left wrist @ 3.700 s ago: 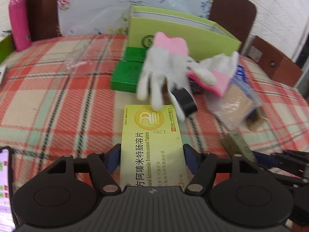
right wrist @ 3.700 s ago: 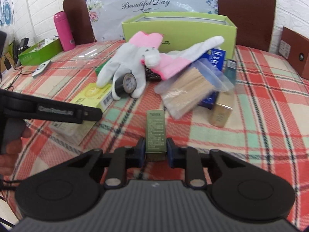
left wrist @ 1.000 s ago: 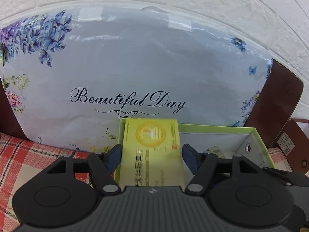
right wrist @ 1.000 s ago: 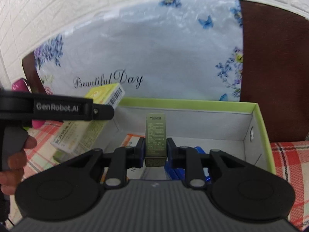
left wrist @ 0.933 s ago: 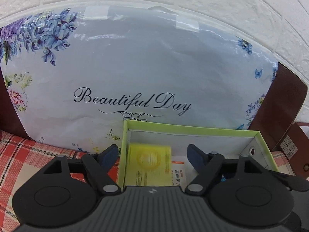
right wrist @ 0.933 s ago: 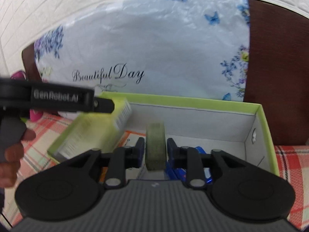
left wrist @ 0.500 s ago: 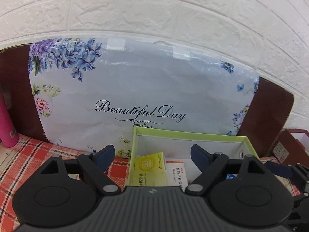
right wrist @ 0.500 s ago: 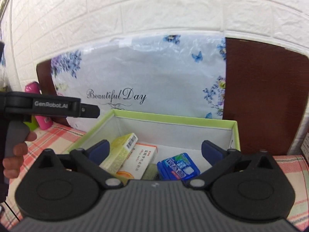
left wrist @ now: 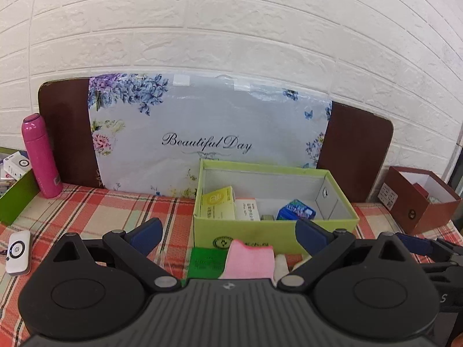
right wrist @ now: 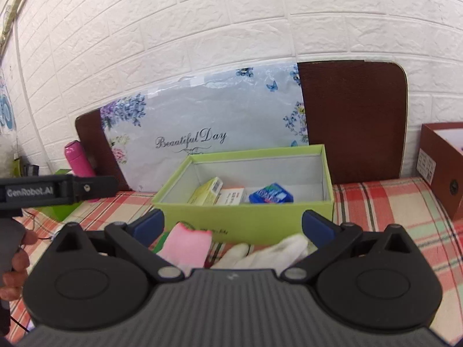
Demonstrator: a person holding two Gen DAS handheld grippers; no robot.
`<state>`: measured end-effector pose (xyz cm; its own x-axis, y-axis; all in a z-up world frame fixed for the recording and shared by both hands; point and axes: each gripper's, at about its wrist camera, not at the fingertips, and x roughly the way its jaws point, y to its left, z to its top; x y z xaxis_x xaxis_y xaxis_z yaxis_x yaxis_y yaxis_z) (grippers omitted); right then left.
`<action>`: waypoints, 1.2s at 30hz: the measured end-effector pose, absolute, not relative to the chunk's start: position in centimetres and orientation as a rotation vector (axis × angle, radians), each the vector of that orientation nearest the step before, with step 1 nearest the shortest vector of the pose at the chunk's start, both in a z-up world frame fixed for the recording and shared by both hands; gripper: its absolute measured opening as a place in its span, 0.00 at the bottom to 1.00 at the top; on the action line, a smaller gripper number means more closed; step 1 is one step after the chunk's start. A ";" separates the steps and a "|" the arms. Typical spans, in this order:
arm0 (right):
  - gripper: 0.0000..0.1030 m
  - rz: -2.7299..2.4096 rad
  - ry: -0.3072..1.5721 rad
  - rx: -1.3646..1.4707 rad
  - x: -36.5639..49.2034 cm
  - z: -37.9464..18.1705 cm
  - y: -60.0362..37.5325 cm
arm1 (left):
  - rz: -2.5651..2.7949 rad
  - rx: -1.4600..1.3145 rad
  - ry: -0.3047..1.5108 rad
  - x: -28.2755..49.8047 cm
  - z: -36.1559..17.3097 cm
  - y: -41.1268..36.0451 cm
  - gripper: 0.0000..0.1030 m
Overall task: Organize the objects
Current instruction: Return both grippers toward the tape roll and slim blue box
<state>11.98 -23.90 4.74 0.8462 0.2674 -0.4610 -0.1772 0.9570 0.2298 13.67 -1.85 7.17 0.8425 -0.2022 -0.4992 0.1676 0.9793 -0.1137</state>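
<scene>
Two grippers: left gripper [left wrist: 228, 232] and right gripper [right wrist: 233, 225] both spread wide, empty, jaws just opened.
Box: green box [left wrist: 272, 235] at 12 o'clock holds yellow carton [left wrist: 217, 206].
Next: likely gloves [right wrist: 191, 244], 6 o'clock.

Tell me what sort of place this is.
Likely a home room with a table pushed against a wall: a plaid tablecloth, a white brick-pattern wall, and household odds and ends, such as a pink flask and a green box holding medicine packs.
</scene>
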 end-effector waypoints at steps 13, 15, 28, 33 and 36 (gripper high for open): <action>1.00 0.194 0.580 0.157 3.5 0.4 -22.1 | -0.147 -0.055 0.643 8.1 2.0 -1.2 0.98; 1.00 0.186 0.599 0.168 2.9 -0.4 -22.1 | -0.142 -0.063 0.665 7.9 1.2 -1.0 0.98; 1.00 0.158 0.695 0.185 0.9 -5.3 -22.5 | -0.191 -0.030 0.735 6.0 -3.5 -0.8 0.96; 1.00 0.143 0.684 0.173 1.5 -5.7 -22.8 | -0.239 -0.061 0.765 6.1 -4.0 -0.9 0.92; 0.88 0.078 0.673 0.114 2.8 -5.9 -22.7 | -0.258 -0.058 0.746 6.0 -3.6 -1.1 0.92</action>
<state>2.78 -22.75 -5.95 0.7791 0.1087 -0.6174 -0.0350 0.9908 0.1304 5.99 -1.09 -3.59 0.7046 -0.2522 -0.6632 0.2109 0.9669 -0.1436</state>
